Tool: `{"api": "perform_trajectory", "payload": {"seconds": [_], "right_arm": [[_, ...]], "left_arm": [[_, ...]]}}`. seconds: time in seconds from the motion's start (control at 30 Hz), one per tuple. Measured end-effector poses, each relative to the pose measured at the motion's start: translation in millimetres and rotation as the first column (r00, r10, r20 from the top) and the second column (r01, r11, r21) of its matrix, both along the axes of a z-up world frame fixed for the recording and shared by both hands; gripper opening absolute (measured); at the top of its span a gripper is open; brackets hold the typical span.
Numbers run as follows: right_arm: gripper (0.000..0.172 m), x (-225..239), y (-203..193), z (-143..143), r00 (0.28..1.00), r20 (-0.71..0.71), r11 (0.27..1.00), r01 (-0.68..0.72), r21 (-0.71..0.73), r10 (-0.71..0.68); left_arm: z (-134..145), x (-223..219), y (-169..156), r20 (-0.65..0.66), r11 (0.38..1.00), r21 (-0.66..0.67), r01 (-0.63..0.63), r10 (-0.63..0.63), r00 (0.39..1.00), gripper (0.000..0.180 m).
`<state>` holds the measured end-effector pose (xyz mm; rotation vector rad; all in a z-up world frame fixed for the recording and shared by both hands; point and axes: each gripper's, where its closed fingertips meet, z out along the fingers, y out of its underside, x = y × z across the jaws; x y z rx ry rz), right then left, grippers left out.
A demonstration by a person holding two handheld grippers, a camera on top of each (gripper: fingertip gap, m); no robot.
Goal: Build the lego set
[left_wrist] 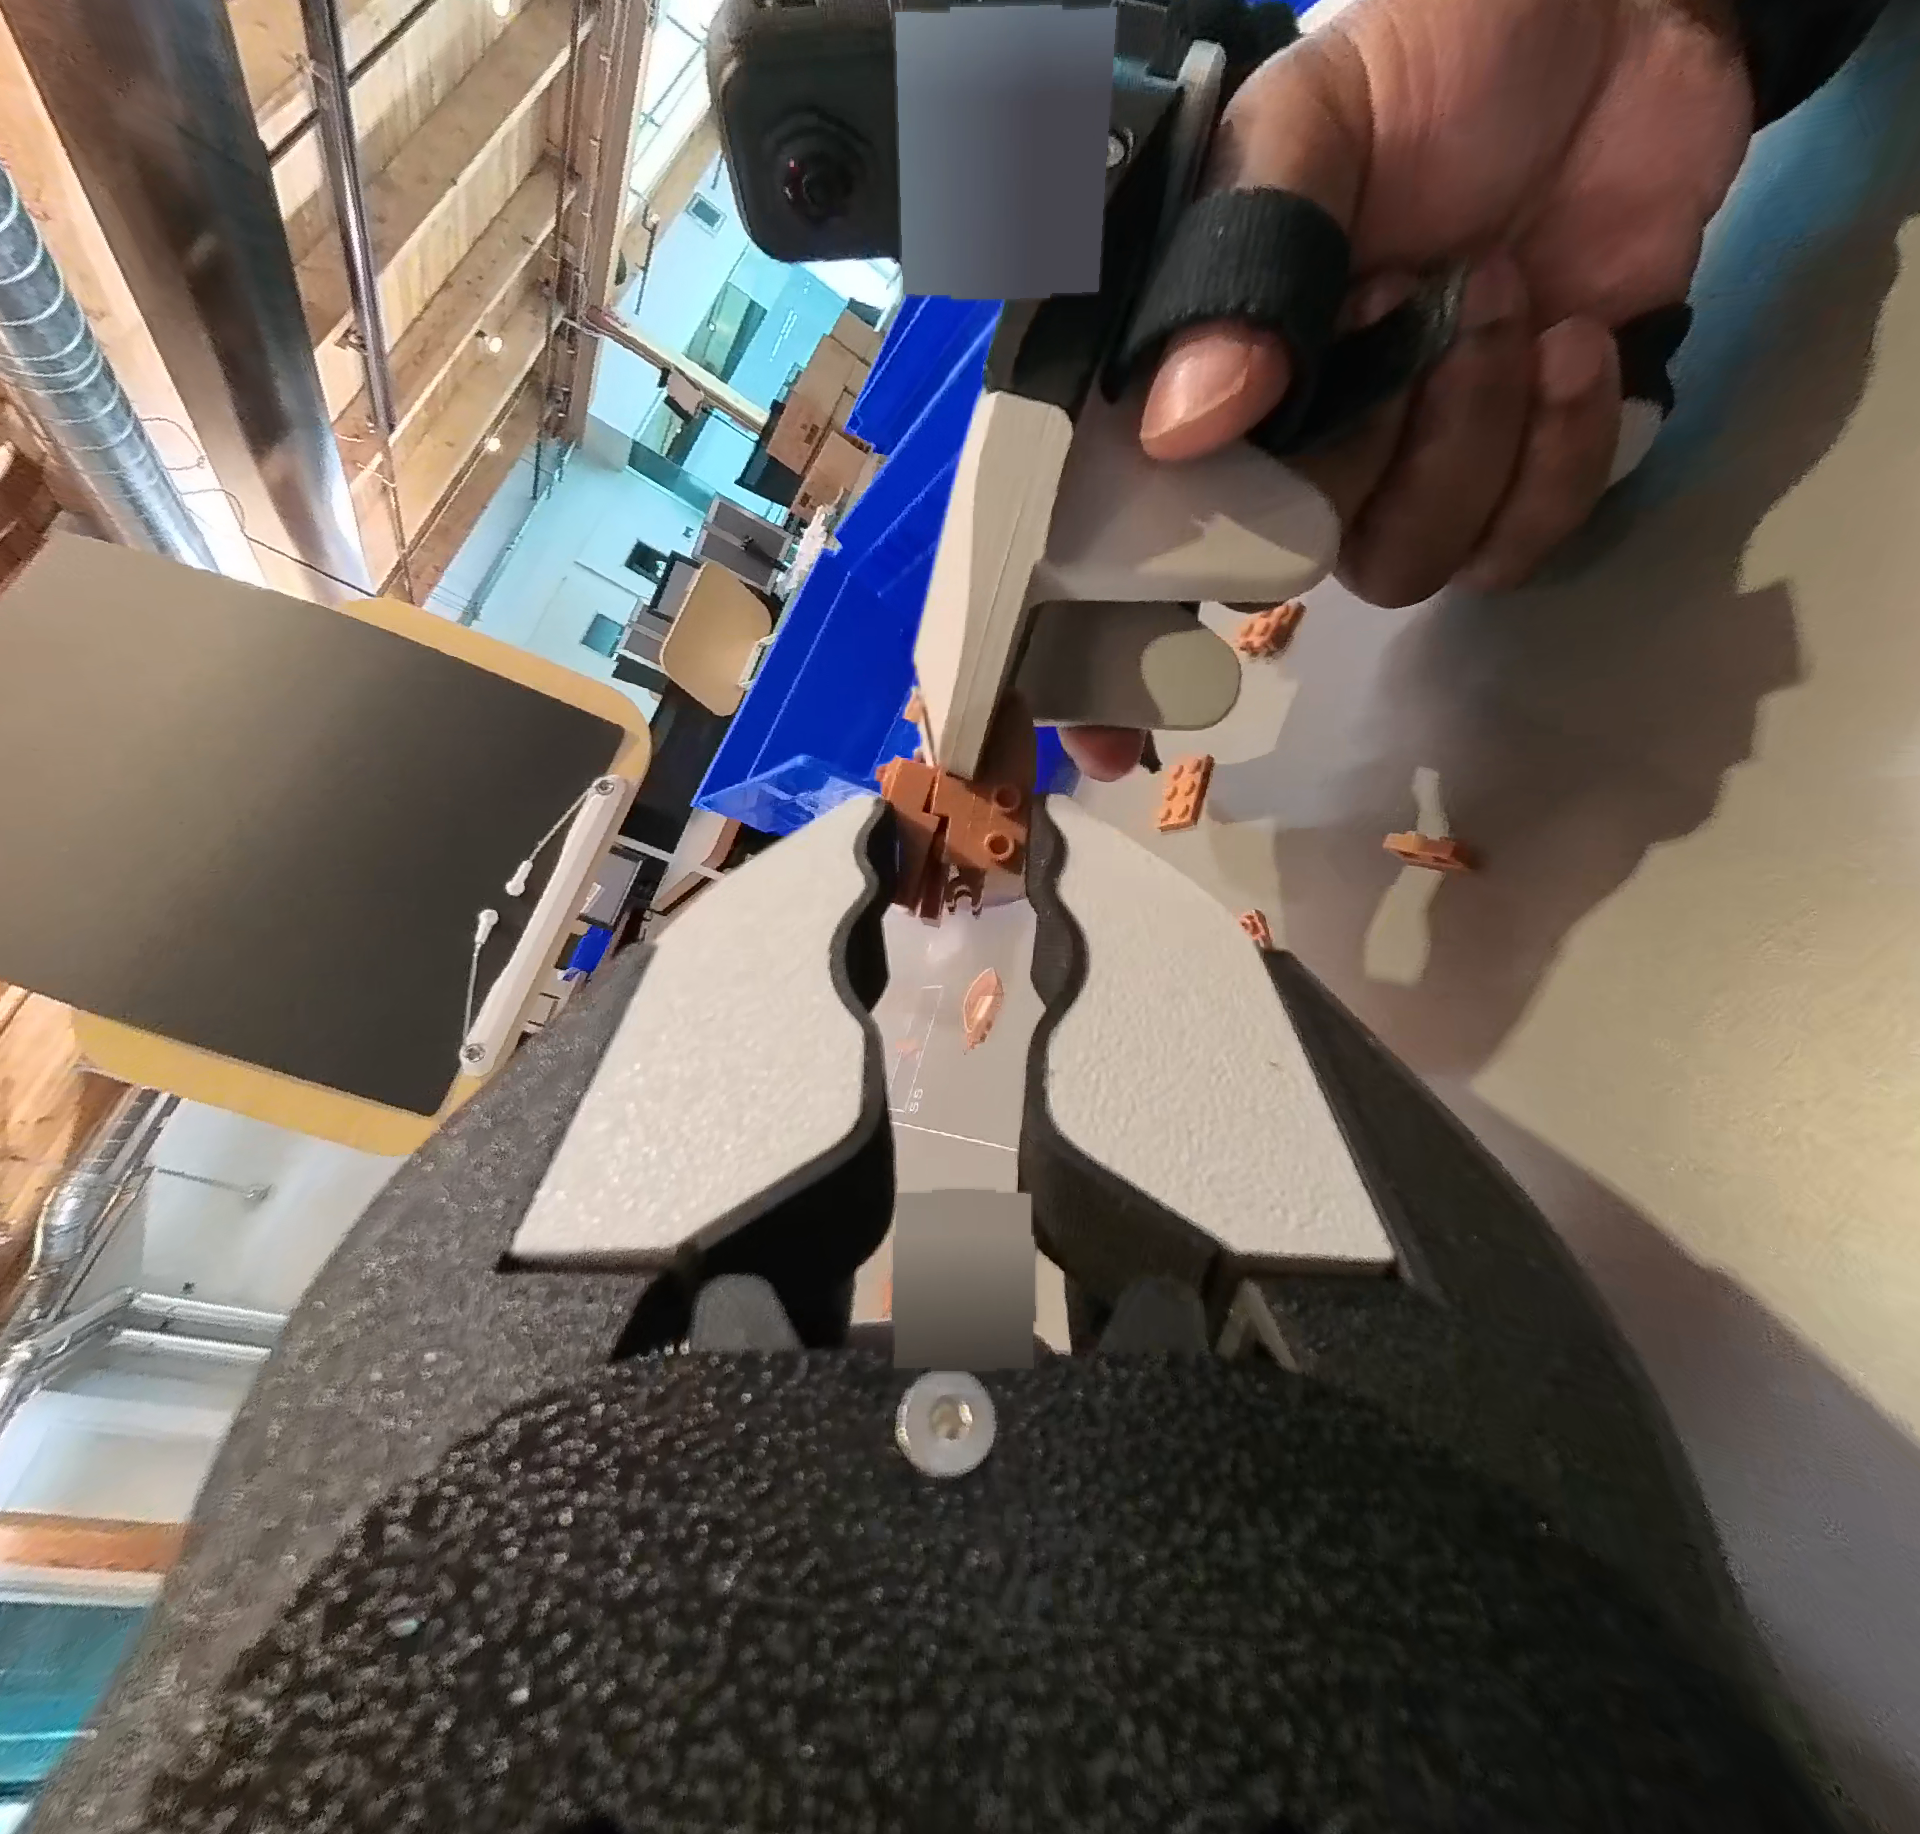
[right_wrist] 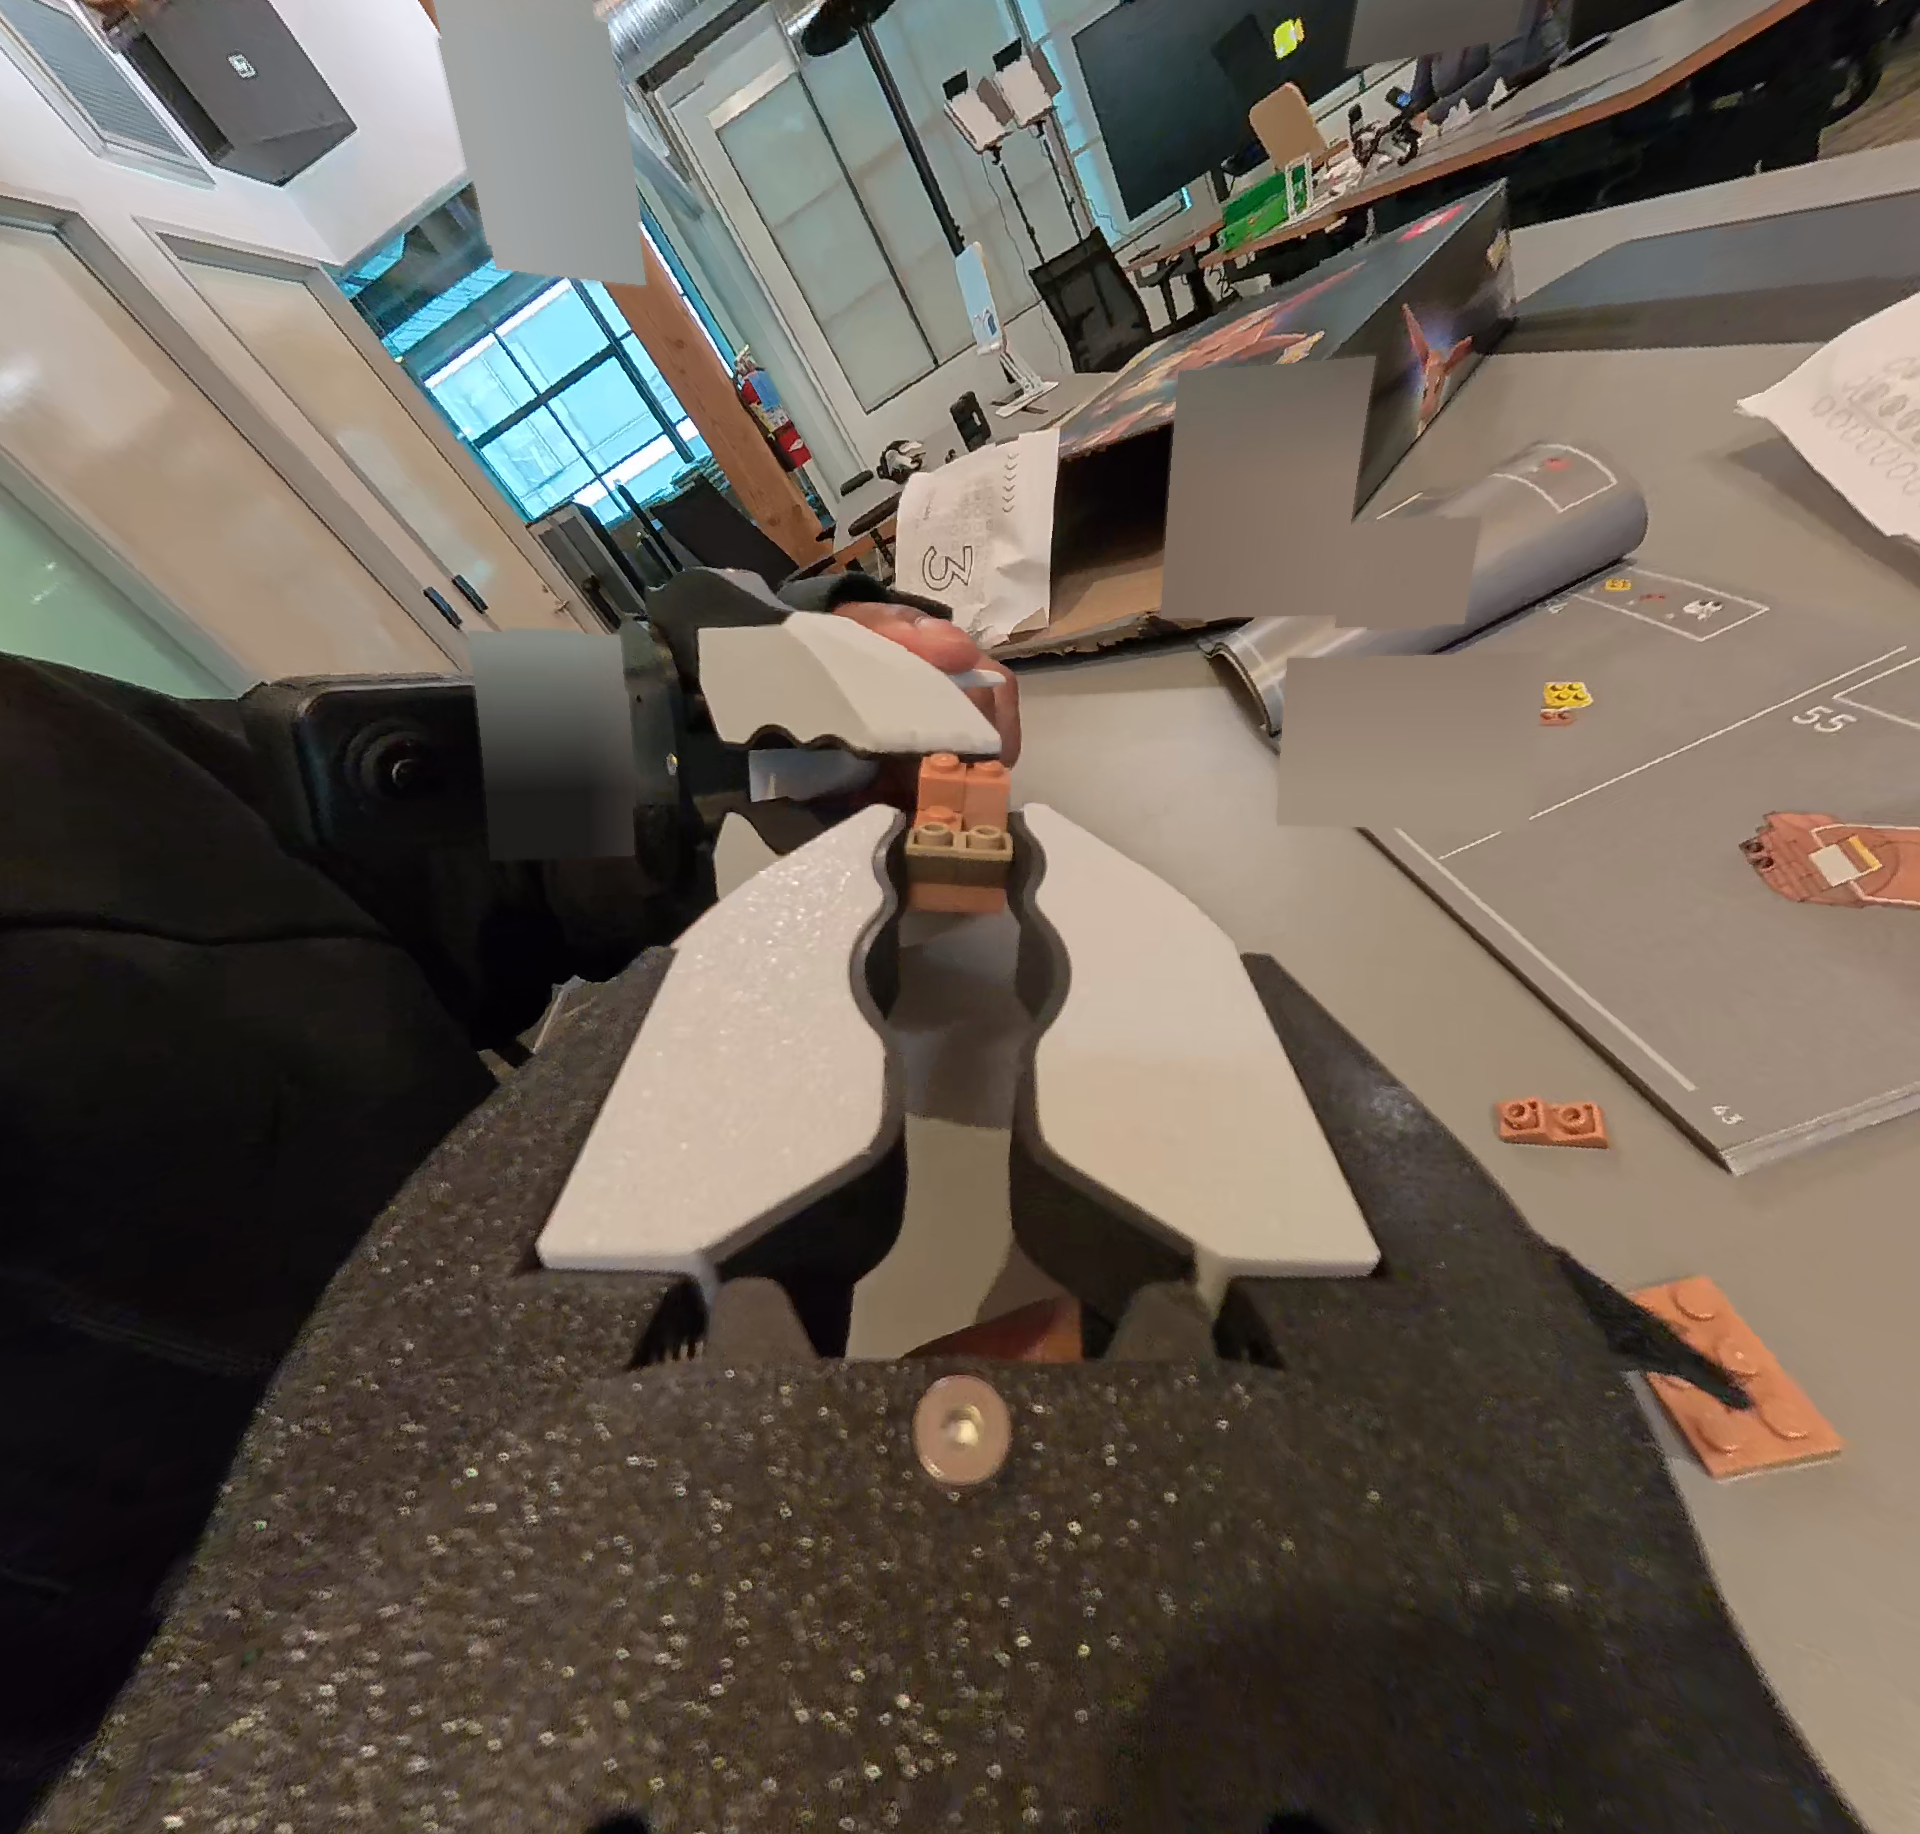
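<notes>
Grey table (right_wrist: 1195, 849), two loose orange plates (right_wrist: 1553, 1122), both grippers (left_wrist: 961, 828) (right_wrist: 958, 854) clamped on one brick cluster (right_wrist: 961, 839).

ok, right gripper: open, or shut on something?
Shut on the brick assembly. In the right wrist view both fingers press its sides at the tips; the left gripper meets its top.

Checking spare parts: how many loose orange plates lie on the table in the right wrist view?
2: a small plate by the booklet's corner, and a larger plate partly behind the right claw's body. Others may be hidden.
</notes>
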<state>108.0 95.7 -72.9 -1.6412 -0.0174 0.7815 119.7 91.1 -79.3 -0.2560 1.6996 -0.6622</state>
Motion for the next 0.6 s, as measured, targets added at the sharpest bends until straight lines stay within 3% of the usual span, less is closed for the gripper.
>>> {"api": "perform_trajectory", "payload": {"seconds": [0.4, 0.6], "right_arm": [[0.017, 3.9, -0.1, 2.6, 1.000, 0.001, 1.000, 0.023, 0.021, -0.023], [0.018, 8.0, 3.7, -6.2, 0.997, 0.063, 0.998, 0.057, -0.027, -0.055]], "left_arm": [[1.0, 2.8, -0.3, 0.026, 0.999, 0.002, -0.038, 0.038, 0.999, 0.024], [-5.0, 5.5, 3.5, 0.019, 0.995, 0.077, -0.055, 0.054, 0.998, 0.024]]}}
